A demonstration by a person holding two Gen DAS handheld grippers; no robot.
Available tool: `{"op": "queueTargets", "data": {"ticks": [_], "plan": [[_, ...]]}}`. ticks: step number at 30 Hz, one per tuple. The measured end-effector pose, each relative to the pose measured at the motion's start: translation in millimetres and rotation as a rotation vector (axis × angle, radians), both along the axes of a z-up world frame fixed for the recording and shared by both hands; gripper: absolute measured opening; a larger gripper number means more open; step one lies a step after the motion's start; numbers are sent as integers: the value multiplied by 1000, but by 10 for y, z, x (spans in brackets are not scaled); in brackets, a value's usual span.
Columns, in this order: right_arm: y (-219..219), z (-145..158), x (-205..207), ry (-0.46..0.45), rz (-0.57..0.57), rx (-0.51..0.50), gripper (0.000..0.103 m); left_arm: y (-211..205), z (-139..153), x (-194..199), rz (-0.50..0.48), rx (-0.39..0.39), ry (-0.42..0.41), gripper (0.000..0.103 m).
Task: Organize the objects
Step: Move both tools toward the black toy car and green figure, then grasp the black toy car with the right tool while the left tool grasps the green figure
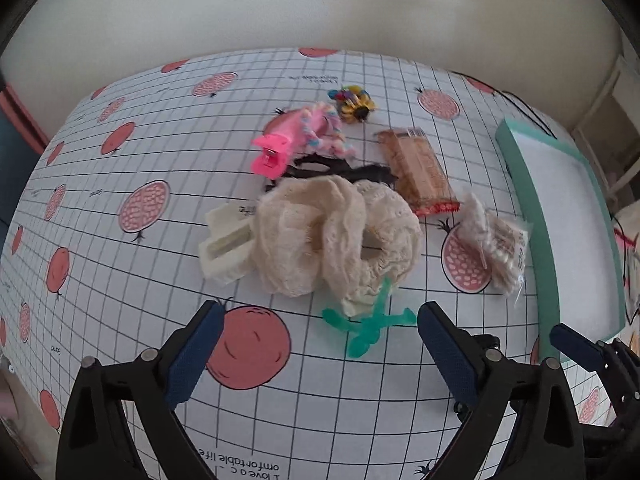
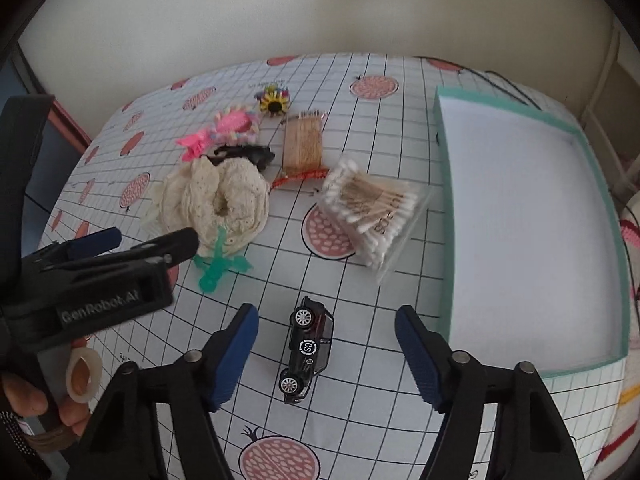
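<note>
Right gripper (image 2: pixel 326 354) held above checked tablecloth (image 2: pixel 360 420), fingers spread wide, nothing clamped; black toy car (image 2: pixel 306 350) seen lying on its side between them. Left gripper (image 1: pixel 320 344) likewise spread apart and empty, poised before cream scrunchie (image 1: pixel 340 236) and green plastic piece (image 1: pixel 366 326). Cotton swab bag (image 2: pixel 372 212) seen near teal-rimmed box (image 2: pixel 452 240), which is at right, white inside.

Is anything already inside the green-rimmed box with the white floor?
No: the green-rimmed box shows only its bare white floor, while the black toy car sits outside on the tablecloth.
</note>
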State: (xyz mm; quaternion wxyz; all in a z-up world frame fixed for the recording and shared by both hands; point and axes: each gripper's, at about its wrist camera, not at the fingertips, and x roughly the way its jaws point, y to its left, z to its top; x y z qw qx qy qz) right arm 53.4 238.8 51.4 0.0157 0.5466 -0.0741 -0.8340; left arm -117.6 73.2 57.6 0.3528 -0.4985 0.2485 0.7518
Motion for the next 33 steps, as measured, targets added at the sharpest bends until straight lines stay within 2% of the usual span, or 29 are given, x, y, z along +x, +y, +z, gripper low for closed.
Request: {"op": "queueTargets", "data": {"ticks": [5,7,9,17,24,28,33], "plan": [[0,-154,-14,-57,-3,-36,60,53,-131,19,0,-12,-28,97],[-11,-196,-13,-69,5,-25,60,81,-157,49,-10,-17,-20,87],[-14,-237,-18,-79,6,-29,56,120,-191,83,-25,-20,-27,84],[-40,-336,-46,-111,17,-29,53,178,-326,112,-33,-26,-81,76],[-37,-406,-56,-132,20,-28,52,224,-370,188,-58,-36,-87,67],[-43,-411,-40,-134,25,-22,50,220,-373,198,-60,-32,-92,67],[-55,-410,-36,-139,29,-22,37,214,-374,211,-63,-33,-105,63]]}}
